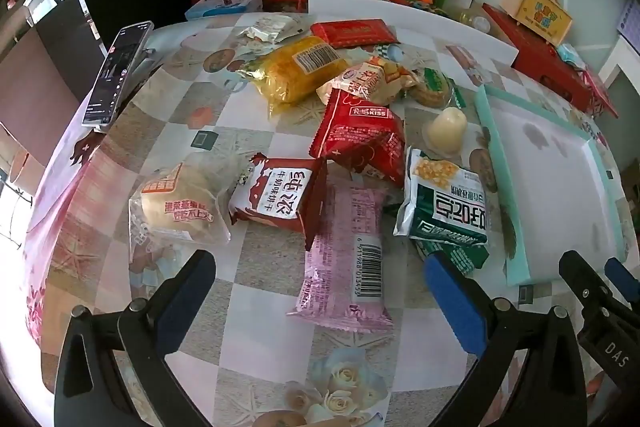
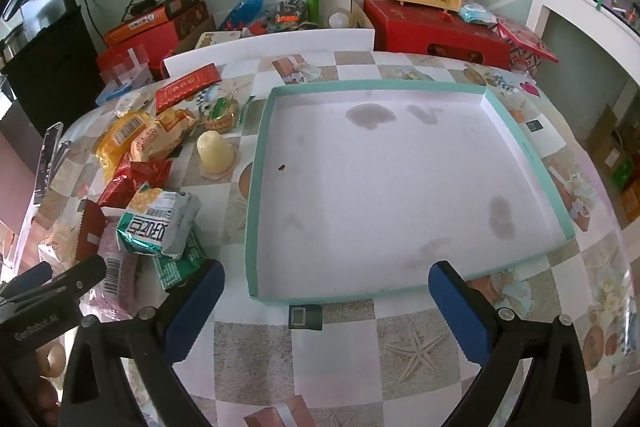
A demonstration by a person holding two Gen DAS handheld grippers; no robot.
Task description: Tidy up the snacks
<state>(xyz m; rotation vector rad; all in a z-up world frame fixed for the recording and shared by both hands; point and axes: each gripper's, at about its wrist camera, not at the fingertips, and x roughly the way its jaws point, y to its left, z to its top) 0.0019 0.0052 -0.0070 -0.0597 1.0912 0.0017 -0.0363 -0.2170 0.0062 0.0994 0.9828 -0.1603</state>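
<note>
The left gripper (image 1: 320,301) hangs over the surface (image 1: 256,255) with its jaws spread fully wide and nothing between them; the right gripper (image 2: 326,309) is likewise wide open and empty, above the near edge of the shallow teal tray (image 2: 259,163), which holds no snacks yet.

The snacks lie heaped at the tray's nine o'clock. The pink packet (image 1: 348,259) lies nearest the left gripper, its far end tucked under the milk-biscuit packet (image 1: 282,195) and close to the green-and-white packet (image 1: 444,203). Lifting it could drag those neighbours. The jelly cup (image 2: 215,151), smooth and domed, might slip from the pads. The two grippers are close together, so a careless reach risks a collision.
</note>
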